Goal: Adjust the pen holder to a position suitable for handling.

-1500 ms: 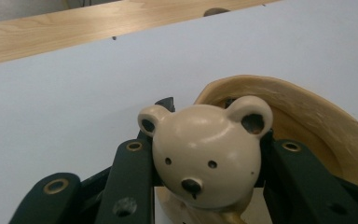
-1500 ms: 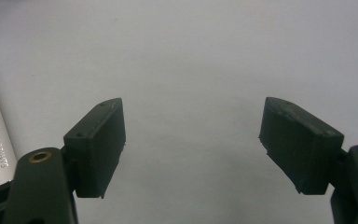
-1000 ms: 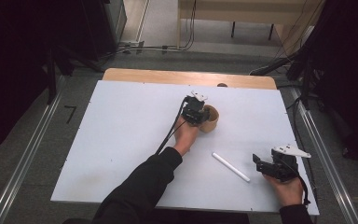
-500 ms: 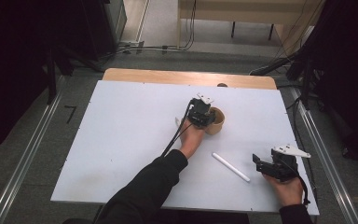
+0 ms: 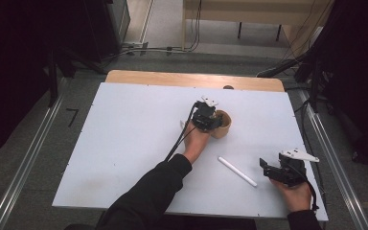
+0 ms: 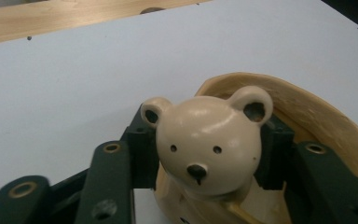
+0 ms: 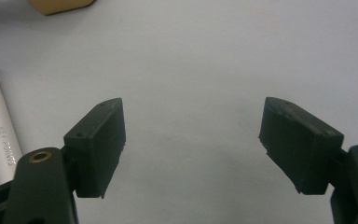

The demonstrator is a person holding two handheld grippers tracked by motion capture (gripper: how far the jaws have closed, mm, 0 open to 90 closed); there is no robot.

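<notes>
Left claw (image 5: pixel 207 118): jaws have just been opening; the bear figure (image 6: pixel 206 148) stands between the pads, which flank its head close on both sides. I see no squeeze on it, so I read the claw as spread and the bear let go.
Right claw (image 7: pixel 193 140): jaws wide apart, nothing between them, low over the white table (image 5: pixel 124 134) at the near right corner.
Bear, place: sitting in the wooden bowl (image 6: pixel 319 116), head and ears above the rim, face toward my left claw's camera. Bowl sits right of the table's middle, toward the far edge.
Bear, make: glossy cream surface, hard by the look, likely wood or ceramic. Stiff, light enough for one claw, I judge.
Handling: smooth round head looks slippery; a grip high on the curve could squirt it out. A chip is possible if it knocks the rim.
Where to hold: across the head's widest part, below the ears, pads flat on the two sides.
Also noted: white tube (image 5: pixel 237 171) lying flat between bowl and right claw, apart from both.
</notes>
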